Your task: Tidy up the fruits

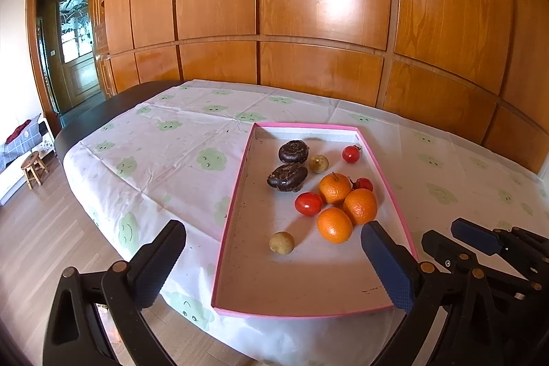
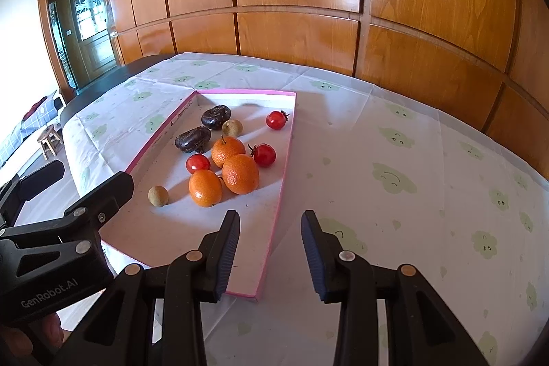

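Reading "GenRobot.AI" on left gripper (image 2: pixel 51 191), jaws wide and empty, right gripper (image 2: pixel 271 249) likewise, 3 oranges (image 2: pixel 240 174) in pink tray (image 2: pixel 274 222).

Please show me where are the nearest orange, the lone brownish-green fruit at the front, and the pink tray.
nearest orange (image 1: pixel 334 225), left wrist view, middle of its peel
lone brownish-green fruit (image 1: pixel 281 242), left wrist view, its centre
pink tray (image 1: pixel 229 211), left wrist view, its left rim

The left gripper's right finger (image 1: pixel 387 266) is covering part of the pink-rimmed tray's (image 1: pixel 236 191) right wall. An orange (image 1: pixel 335 188) is hiding most of one cherry tomato (image 1: pixel 363 184). The right gripper's (image 1: pixel 480 244) body is running off the frame's right edge.
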Available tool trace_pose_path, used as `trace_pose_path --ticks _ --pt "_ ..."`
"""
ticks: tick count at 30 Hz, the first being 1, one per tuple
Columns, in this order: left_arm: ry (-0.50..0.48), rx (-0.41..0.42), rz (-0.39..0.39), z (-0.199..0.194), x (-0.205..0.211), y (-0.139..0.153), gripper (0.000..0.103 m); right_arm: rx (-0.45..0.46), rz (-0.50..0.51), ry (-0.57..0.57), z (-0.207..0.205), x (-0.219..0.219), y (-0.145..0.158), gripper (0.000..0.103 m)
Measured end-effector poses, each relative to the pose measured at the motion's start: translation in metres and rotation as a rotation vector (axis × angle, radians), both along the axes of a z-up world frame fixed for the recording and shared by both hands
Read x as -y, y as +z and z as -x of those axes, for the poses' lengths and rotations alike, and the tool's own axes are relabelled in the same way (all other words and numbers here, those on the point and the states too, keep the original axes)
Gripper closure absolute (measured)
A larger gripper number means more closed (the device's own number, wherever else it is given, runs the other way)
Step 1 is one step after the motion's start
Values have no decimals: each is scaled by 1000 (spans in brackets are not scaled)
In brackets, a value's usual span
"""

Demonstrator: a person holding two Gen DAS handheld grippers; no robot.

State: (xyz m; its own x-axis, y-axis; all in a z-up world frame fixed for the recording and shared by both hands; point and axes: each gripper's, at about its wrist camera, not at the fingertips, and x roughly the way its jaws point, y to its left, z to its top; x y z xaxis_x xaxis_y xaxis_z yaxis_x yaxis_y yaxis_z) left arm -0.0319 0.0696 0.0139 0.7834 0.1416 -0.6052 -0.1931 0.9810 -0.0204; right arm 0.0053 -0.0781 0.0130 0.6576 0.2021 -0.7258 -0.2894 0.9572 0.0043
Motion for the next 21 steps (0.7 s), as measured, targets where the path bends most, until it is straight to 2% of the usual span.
trace_pose_path --ticks 21 --pt "29 -10 -21 -1 0 1 0 1 2 8 0 0 1 66"
